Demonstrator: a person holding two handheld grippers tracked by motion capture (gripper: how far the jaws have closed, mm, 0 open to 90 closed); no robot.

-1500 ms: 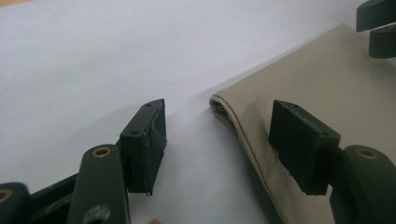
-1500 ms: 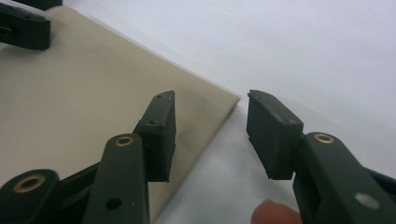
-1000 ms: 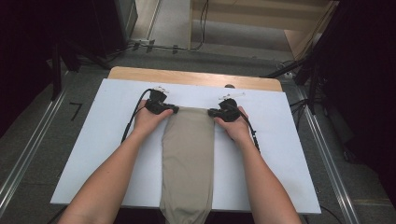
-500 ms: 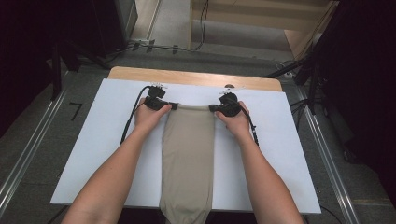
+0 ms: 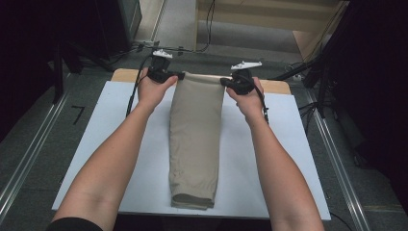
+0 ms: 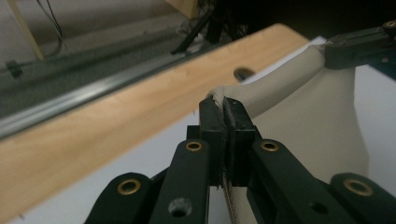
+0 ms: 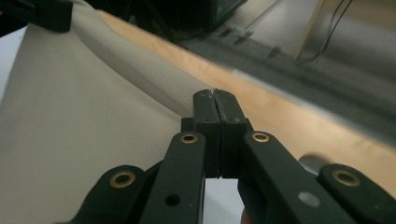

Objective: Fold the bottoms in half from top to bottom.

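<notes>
The white board covers most of your table, whose wooden edge shows along the far side at twelve o'clock, and grey floor with metal rails runs past it at nine and three o'clock. Down the middle of the board lies the folded beige cloth, a long strip running from six o'clock up to twelve o'clock; its near end rests flat on the board with the folded layers showing, while its far end is lifted off the surface and stretched taut between your two tools. Your forearms come in from six o'clock on either side of the cloth, one toward eleven o'clock and one toward one o'clock. Your left gripper sits at the cloth's far left corner, and in the left gripper view its jaws are pressed together with the hem of the cloth pinched between them, fabric bulging out just above the tips. Your right gripper holds the far right corner; in the right gripper view its jaws are clamped tight on the edge of the cloth, which spreads away toward nine o'clock in that picture. A black cable trails from the left gripper over the board toward nine o'clock.
</notes>
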